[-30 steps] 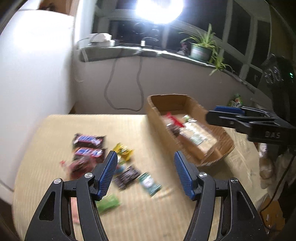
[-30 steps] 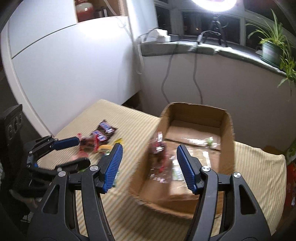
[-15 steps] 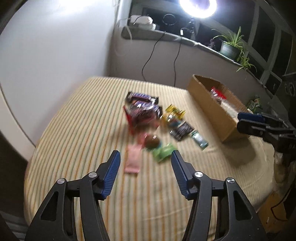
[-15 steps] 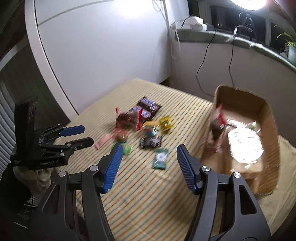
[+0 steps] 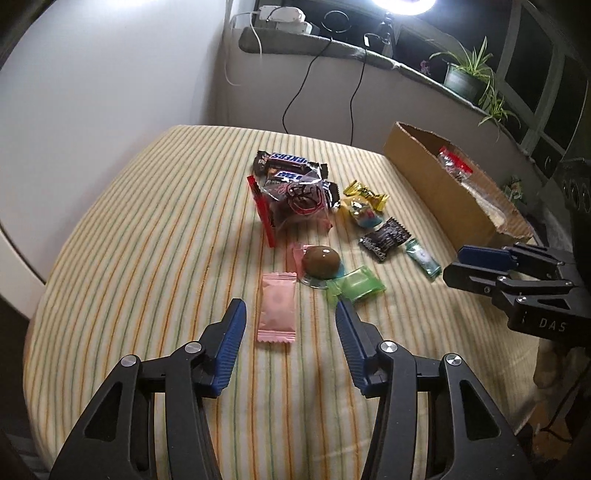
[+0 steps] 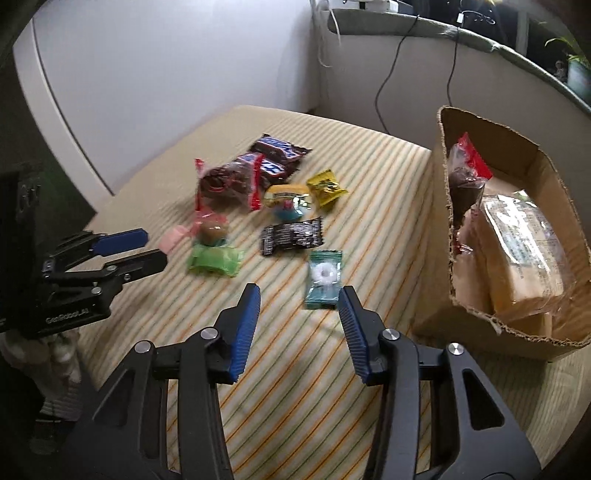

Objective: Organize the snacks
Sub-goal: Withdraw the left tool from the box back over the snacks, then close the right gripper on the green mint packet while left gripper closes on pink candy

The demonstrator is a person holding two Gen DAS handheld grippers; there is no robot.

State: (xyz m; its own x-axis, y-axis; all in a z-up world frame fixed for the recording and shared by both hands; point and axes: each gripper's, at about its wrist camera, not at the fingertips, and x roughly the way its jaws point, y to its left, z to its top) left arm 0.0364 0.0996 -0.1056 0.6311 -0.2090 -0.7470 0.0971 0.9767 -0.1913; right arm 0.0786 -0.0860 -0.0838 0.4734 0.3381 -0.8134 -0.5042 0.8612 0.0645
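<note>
My left gripper (image 5: 288, 314), jaws just narrowing and empty, hovers over a flat pink sachet (image 5: 277, 314) on ribbed striped cloth (image 5: 147, 258). My right gripper (image 6: 299, 308), also closing, empty, nears a glossy teal mint wrapper (image 6: 324, 278); the torn cardboard box (image 6: 517, 325) hides its contents partly

White wall (image 5: 110, 74), ring light (image 5: 402, 3) above dark windows (image 5: 535, 55).

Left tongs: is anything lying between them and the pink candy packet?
Nothing. In the left wrist view only bare striped tablecloth separates the open left tongs from the pink candy packet, which lies just ahead between their tips.
</note>
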